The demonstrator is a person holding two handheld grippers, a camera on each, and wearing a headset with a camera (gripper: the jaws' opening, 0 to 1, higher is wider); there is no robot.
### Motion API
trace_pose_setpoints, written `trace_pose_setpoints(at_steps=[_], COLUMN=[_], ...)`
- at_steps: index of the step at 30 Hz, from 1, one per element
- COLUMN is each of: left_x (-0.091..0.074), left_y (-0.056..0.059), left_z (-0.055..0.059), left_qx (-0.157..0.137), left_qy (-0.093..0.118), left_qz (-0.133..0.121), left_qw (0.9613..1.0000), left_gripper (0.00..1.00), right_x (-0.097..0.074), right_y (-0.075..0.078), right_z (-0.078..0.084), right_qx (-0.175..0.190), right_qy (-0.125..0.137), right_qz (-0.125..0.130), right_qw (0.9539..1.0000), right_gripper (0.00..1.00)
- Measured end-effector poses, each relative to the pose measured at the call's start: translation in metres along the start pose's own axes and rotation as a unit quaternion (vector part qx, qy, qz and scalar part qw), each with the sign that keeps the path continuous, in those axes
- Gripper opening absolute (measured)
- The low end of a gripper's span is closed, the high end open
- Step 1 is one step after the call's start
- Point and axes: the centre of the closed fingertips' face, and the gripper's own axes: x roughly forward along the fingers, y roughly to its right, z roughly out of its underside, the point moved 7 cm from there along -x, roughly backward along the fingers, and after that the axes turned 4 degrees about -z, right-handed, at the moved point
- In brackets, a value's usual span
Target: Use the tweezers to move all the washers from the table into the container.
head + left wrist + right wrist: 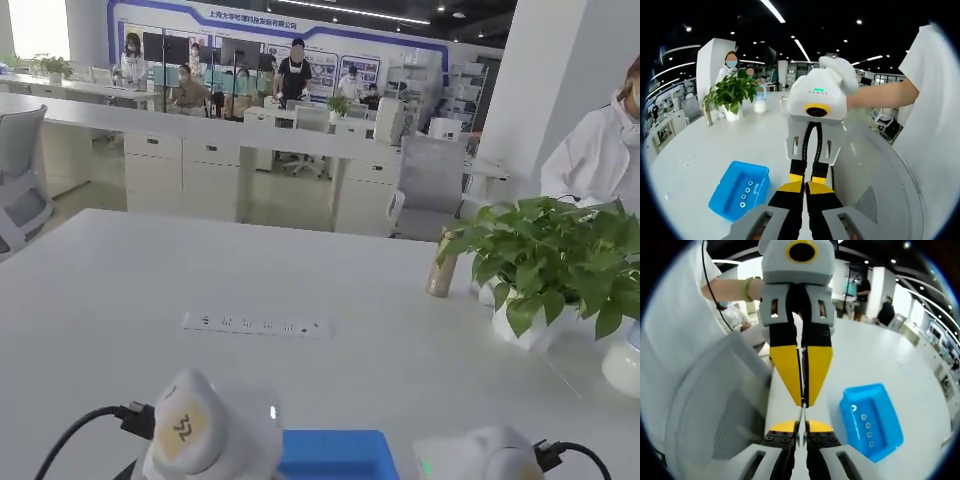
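My two grippers face each other tip to tip above the table edge. My right gripper [800,427] is shut on the thin metal tweezers [800,416], which poke up to the yellow tips of my left gripper [804,401]. The left jaws are pressed together; I cannot tell whether they pinch the tweezers. The left gripper view has my left gripper [805,187] meeting the right gripper [806,178]. Beside them stands the blue container [722,202] [890,432] with several washers [746,190] [866,425] lying inside. In the head view the container [335,455] sits between both gripper housings.
A white power strip [256,325] lies mid-table. At the right stand a potted plant [550,260], a small brown bottle [441,272] and a white jug [622,365]. A grey mesh chair back [715,405] is near the person. Other people work at desks behind.
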Motion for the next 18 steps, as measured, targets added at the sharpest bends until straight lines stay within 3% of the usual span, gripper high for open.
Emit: trace_pose_setpoints(at_steps=[3, 4, 7, 18], left_x=[0.0026, 0.0039, 0.0059, 0.0014], left_y=[-0.0004, -0.0011, -0.0014, -0.0035], left_z=[0.0041, 0.0065, 0.0069, 0.0068], left_qx=[0.009, 0.027, 0.042, 0.046], left_qy=[-0.014, -0.026, -0.032, -0.047], left_qz=[-0.007, -0.012, -0.02, -0.028], left_qw=[0.9998, 0.9992, 0.9984, 0.9974], left_gripper=[0.0, 0.0, 0.0, 0.0], right_x=[0.0029, 0.0036, 0.0027, 0.0003], right_y=[0.0017, 0.0017, 0.0033, 0.0049], right_z=[0.0053, 0.0066, 0.008, 0.0111], right_qx=[-0.001, -0.003, -0.008, -0.001], right_qy=[-0.012, -0.015, -0.024, -0.025], right_qz=[0.009, 0.01, 0.017, 0.024], right_qw=[0.9999, 0.9998, 0.9995, 0.9994], right_gripper=[0.02, 0.02, 0.01, 0.01])
